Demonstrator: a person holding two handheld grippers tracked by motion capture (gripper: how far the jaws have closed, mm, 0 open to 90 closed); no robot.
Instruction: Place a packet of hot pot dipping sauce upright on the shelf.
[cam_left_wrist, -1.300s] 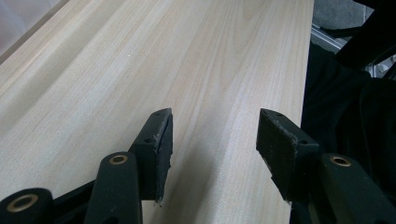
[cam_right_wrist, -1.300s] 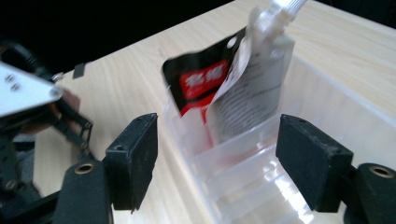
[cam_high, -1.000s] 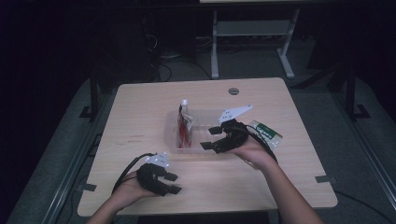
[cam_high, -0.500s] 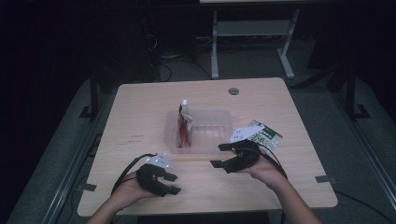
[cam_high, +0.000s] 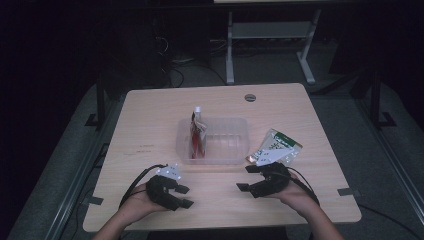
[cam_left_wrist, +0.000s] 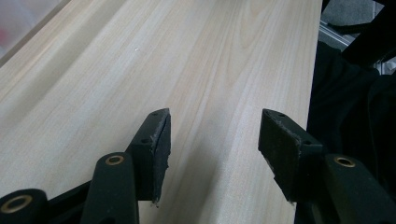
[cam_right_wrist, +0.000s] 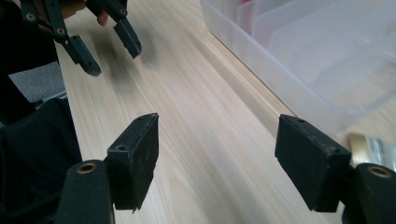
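Each hand-held gripper (cam_high: 182, 196) is black, with brass-ringed pivot holes, worn rectangular pads (cam_left_wrist: 161, 140) and a trailing black cable.

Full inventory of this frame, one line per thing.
Table: 1, light wood, centre.
Tub: 1, clear plastic, middle of the table.
Pouch: 1, red with a white cap, in the tub's left end.
Packet: 1, green and white, on the table right of the tub.
Hole cover: 1, grey, far edge of the table.
Frame: 1, white metal, on the floor behind.
Left tool: 1, black, near edge, jaws open, nothing between.
Right tool: 1, black, near the packet, jaws open, nothing between.
Hands: 2, one on each tool.
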